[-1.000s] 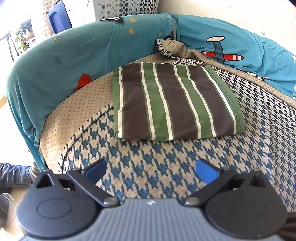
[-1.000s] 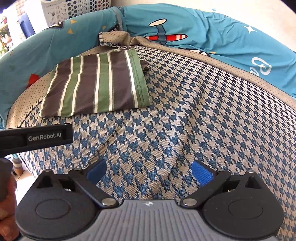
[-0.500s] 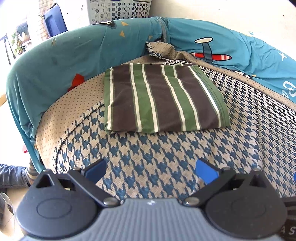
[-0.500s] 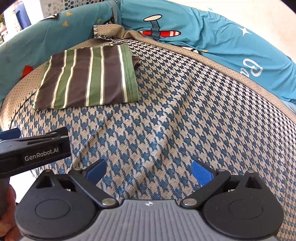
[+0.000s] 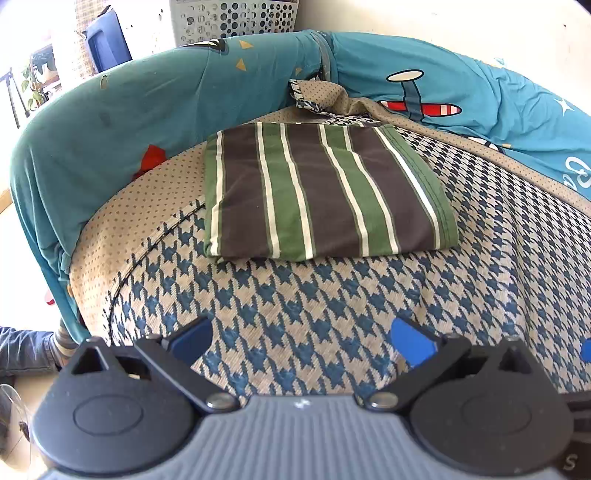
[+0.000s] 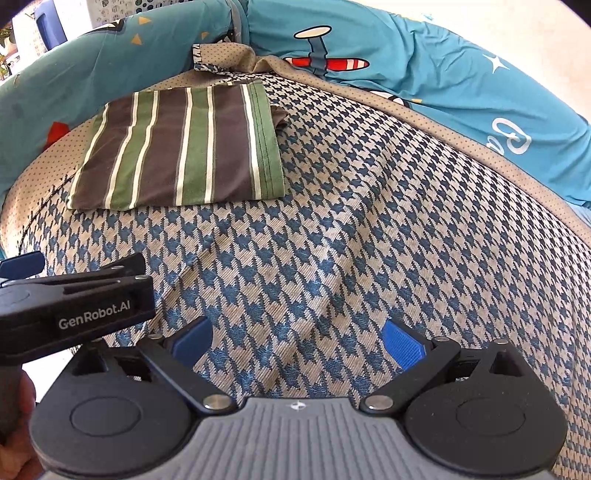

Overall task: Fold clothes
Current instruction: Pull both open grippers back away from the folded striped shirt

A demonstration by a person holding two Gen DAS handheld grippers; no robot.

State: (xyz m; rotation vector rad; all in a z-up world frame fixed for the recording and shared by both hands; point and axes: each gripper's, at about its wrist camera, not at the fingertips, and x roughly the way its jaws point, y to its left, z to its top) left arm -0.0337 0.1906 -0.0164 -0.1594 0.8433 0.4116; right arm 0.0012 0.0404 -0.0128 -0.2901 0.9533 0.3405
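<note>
- Left hand-held gripper point(image 5: 301, 341) hovers with its blue-padded fingers spread wide and nothing between them, over the near part of a houndstooth cover point(image 5: 332, 314).
- Right hand-held gripper point(image 6: 299, 341) is likewise spread wide and empty, above the same cover; the left gripper's black body, lettered "GenRobot.AI", shows at the left edge of the right wrist view, with part of a hand point(image 6: 16, 439) below it.
- Folded striped garment point(image 5: 321, 192) lies flat as a neat rectangle toward the far left corner of the cover, well apart from both grippers. Its soft knit cloth carries broad dark brown and green bands split by thin white lines, with a stitched green hem along its right edge.
- Houndstooth cover is a coarse woven fabric in blue and beige, lightly wrinkled, edged by a beige dotted border point(image 5: 122, 225) whose far corner is flipped up.
- Teal sheet point(image 5: 129, 103) printed with aeroplanes and triangles curves around the far side.
- Perforated plastic laundry basket point(image 5: 236, 16) stands beyond the sheet; its contents cannot be seen.
</note>
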